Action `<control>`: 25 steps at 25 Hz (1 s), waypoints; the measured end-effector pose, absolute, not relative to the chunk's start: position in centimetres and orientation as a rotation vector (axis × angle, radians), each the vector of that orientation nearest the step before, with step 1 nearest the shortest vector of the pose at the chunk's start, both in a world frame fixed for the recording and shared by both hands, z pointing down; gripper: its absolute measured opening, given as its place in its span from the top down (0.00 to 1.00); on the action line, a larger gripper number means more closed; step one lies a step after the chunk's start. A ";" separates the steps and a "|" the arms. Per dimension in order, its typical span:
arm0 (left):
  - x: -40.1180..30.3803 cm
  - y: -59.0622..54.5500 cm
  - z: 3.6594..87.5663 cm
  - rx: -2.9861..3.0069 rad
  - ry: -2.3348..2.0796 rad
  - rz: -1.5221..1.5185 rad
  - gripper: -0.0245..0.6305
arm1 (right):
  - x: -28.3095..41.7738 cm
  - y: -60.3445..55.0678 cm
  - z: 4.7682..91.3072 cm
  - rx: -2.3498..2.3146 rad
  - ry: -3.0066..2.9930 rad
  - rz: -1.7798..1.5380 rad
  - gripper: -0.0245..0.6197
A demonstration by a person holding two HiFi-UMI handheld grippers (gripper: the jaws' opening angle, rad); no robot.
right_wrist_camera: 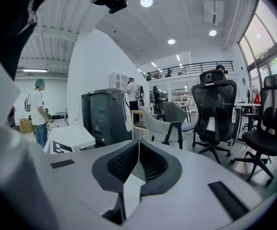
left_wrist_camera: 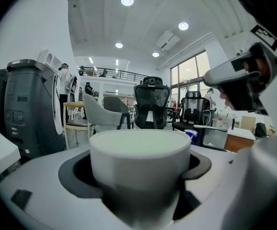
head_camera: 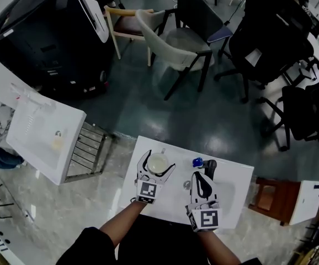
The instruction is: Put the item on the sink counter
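A white cup [head_camera: 157,165] is over the left part of the white sink counter [head_camera: 228,173], and I cannot tell whether it rests on it. My left gripper [head_camera: 159,159] has its jaws wide around the cup. In the left gripper view the cup [left_wrist_camera: 139,159] fills the gap and the dark pads [left_wrist_camera: 74,174] lie against its sides. My right gripper [head_camera: 199,176] hovers over the counter's middle, to the cup's right. Its jaws [right_wrist_camera: 137,164] meet at a thin seam with nothing between them.
A small blue object [head_camera: 197,162] and a dark faucet [head_camera: 210,167] stand at the counter's far edge. A white unit [head_camera: 43,139] with a wire rack [head_camera: 88,148] is to the left. A black machine [head_camera: 54,32], chairs [head_camera: 176,37] and a wooden cabinet [head_camera: 275,197] ring the floor.
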State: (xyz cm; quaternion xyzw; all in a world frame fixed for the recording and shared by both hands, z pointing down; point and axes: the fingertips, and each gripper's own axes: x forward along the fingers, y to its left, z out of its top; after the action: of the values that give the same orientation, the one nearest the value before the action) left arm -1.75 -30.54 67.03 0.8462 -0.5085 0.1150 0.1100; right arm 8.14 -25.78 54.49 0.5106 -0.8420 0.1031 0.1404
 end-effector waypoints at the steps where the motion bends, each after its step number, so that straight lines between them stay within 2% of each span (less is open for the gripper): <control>1: -1.4 -30.9 67.9 2.482 -1.481 0.355 0.28 | 8.2 -25.8 54.7 1.471 -2.432 0.305 0.91; 25: 3.0 -34.7 76.1 2.458 -1.449 0.487 0.28 | 11.2 -27.3 57.4 1.466 -2.426 0.384 0.91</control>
State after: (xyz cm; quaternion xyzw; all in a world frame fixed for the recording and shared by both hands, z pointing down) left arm 2.97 -34.73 76.12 0.8427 -0.4968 0.1669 0.1234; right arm 11.16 -27.31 57.37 0.5074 -0.8398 0.1328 0.1400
